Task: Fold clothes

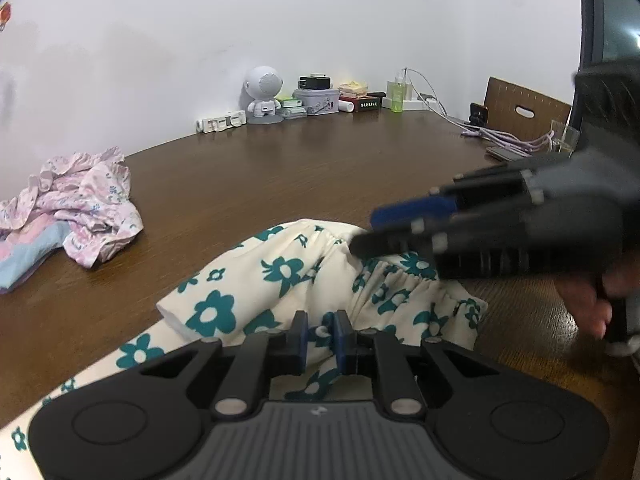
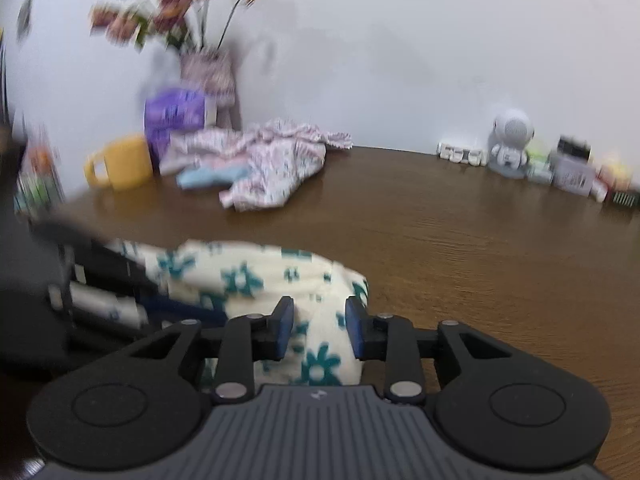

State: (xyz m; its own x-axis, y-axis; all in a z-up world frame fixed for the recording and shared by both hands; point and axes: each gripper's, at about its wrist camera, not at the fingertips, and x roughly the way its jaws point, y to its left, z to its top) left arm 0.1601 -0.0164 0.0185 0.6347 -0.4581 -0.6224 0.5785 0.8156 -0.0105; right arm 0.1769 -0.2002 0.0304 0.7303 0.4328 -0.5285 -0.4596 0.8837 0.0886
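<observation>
Left gripper (image 1: 321, 334) sat pinched on the cream garment with teal flowers (image 1: 288, 276), its blue pads nearly together with cloth between them. Right gripper (image 2: 319, 330) stood apart, fingers straddling a bunched fold of that same garment on the brown desk (image 2: 480, 240). Farther back lay one crumpled pink floral garment (image 2: 272, 164) over a pale blue piece. One yellow mug (image 2: 120, 162) stood beside it, and one white robot-shaped figure (image 2: 510, 140) against the wall.

Cream garment (image 1: 280, 280) (teal flowers); seemingly yellow mug (image 2: 122, 162)
</observation>
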